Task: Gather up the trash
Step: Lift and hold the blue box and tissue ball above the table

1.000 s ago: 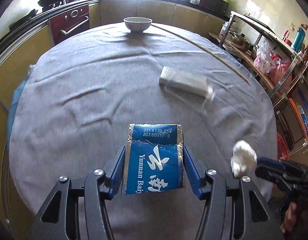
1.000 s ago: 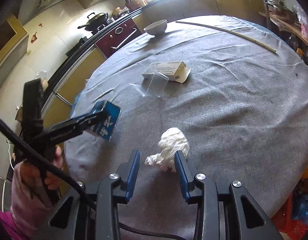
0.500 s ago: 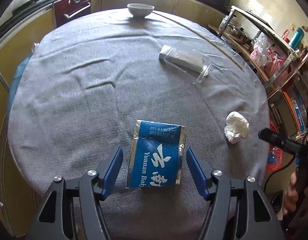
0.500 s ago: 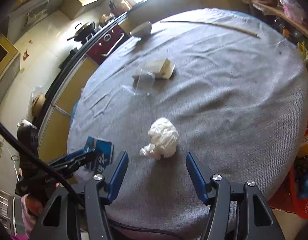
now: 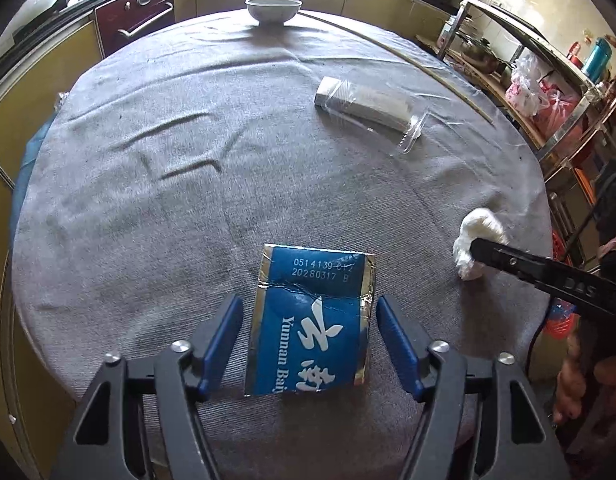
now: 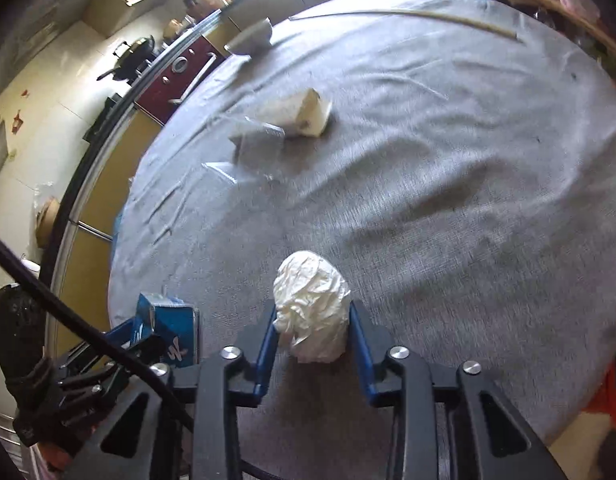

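Note:
A blue foil packet (image 5: pixel 320 268) with white lettering lies on the grey tablecloth between the fingers of my left gripper (image 5: pixel 308 300). The jaws are closing, with a thin gap still showing on each side of the packet. A crumpled white tissue (image 6: pixel 312 296) sits near the table's front edge. My right gripper (image 6: pixel 313 310) is closing tight on it, and both blue pads press its sides. In the left wrist view the tissue (image 5: pixel 478 236) shows at the right, under the right gripper's black finger (image 5: pixel 508 260). In the right wrist view the packet (image 6: pixel 167 320) appears at the lower left.
A pale box (image 5: pixel 364 100) with a loose clear plastic wrapper (image 5: pixel 408 136) lies mid-table. A white bowl (image 5: pixel 272 10) stands at the far edge, and a long thin stick (image 5: pixel 408 60) lies at the far right. Shelves with plastic bags (image 5: pixel 548 92) stand beyond the table's right side.
The right gripper opened wide around the tissue, leaving it on the cloth, then shut on it again. The left gripper eased off the blue packet, which now rests on the table.

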The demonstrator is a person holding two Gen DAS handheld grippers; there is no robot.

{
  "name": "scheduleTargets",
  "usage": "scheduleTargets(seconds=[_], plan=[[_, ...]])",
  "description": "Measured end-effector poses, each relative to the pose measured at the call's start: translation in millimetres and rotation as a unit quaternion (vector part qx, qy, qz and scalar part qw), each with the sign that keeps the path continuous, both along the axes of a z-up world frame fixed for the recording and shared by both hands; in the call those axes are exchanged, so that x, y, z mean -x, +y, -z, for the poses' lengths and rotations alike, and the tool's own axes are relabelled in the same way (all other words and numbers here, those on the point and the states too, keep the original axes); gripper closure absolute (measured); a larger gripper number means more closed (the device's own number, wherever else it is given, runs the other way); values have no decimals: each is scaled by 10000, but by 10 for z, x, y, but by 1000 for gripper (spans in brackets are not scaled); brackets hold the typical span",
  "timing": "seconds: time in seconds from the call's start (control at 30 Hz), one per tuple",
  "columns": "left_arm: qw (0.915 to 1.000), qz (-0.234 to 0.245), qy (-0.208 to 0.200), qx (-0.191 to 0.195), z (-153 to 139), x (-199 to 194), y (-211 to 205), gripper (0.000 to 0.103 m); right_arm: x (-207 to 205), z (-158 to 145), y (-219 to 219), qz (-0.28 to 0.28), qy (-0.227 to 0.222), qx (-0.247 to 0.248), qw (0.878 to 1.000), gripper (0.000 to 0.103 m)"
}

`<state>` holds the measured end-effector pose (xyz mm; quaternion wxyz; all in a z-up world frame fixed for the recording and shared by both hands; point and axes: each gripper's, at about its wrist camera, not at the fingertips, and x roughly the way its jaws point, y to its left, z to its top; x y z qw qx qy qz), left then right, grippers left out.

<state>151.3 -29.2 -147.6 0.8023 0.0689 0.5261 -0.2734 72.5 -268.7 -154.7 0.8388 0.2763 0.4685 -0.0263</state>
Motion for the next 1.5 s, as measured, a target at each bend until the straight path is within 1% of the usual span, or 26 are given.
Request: scheduleTargets(seconds=[0.1, 0.2, 0.33, 0.4, 0.5, 0.63, 0.83, 0.93, 1.03, 1.27, 1.5], plan=[[9998, -119, 28, 126, 12, 11, -5, 46, 0, -146, 101, -254, -345, 318, 9986, 70], [9997, -237, -99, 32, -10, 63, -36, 48, 65, -251, 146, -435, -734, 369, 9957, 70], [9988, -432, -209, -80, -72, 118, -97, 48, 139, -259, 149, -629, -884, 451, 9931, 70], [9982, -506, -283, -137, -133, 156, -157, 48, 206, -253, 103, -676, -949, 389, 9924, 70], [9972, -547, -455, -226, -238, 259, -263, 48, 328, -259, -12, -651, -1064, 285, 9918, 70], [9965, -567, -561, -269, -331, 377, -409, 48, 488, -293, -164, -555, -1228, 238, 9906, 70], [9961, -519, -678, -207, -435, 503, -585, 48, 688, -347, -353, -402, -1411, 218, 9889, 70], [9958, -480, -739, -233, -475, 549, -623, 48, 781, -365, -436, -286, -1471, 202, 9885, 70], [9940, -514, -900, -339, -539, 589, -634, 48, 837, -386, -488, -202, -1498, 215, 9883, 70], [9890, -722, -1186, -515, -686, 649, -506, 48, 892, -481, -374, -253, -1595, 329, 9863, 70], [9838, -985, -1351, -653, -741, 658, -311, 47, 867, -483, -205, -402, -1512, 417, 9868, 70]])
